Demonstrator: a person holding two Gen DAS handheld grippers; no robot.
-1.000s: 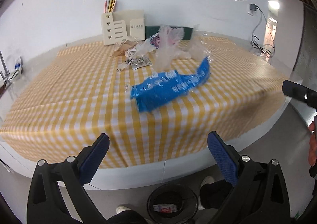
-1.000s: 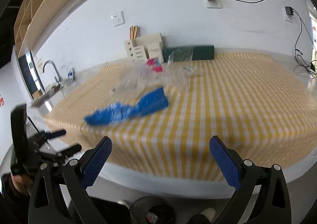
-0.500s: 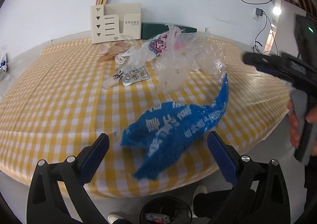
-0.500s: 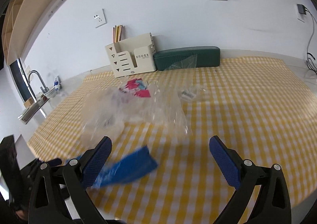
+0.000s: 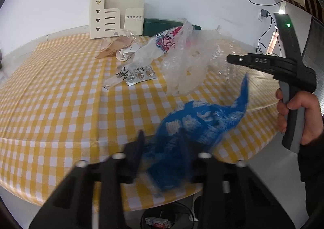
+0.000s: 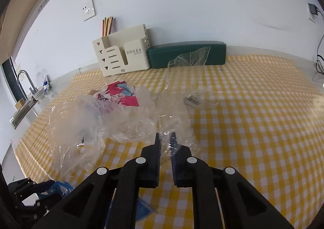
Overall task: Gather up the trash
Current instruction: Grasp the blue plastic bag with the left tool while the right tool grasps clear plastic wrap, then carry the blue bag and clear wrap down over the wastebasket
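Observation:
My left gripper point(image 5: 162, 148) is blurred, its jaws closing with the near end of a blue plastic bag point(image 5: 204, 121) pinched between them at the table's front edge. In the right wrist view that gripper point(image 6: 30, 188) shows at the lower left with the blue bag point(image 6: 60, 187). My right gripper point(image 6: 165, 140) is closing too, its pads nearly together on the edge of a crumpled clear plastic film point(image 6: 129, 121). A hand point(image 5: 293, 111) holds that right gripper point(image 5: 229, 59) over the clear film point(image 5: 188, 63).
A printed bag point(image 5: 162, 42), brown paper point(image 5: 113, 49), a blister pack point(image 5: 141, 75) and a barcoded wrapper point(image 6: 194, 100) lie on the yellow checked table point(image 5: 50, 97). A cream organizer point(image 6: 121, 55) and green case point(image 6: 186, 55) stand by the wall. A bin point(image 5: 168, 218) sits below the front edge.
Both grippers came forward over the table and went from wide open to nearly shut. The left closed around the blue bag, the right on the clear film.

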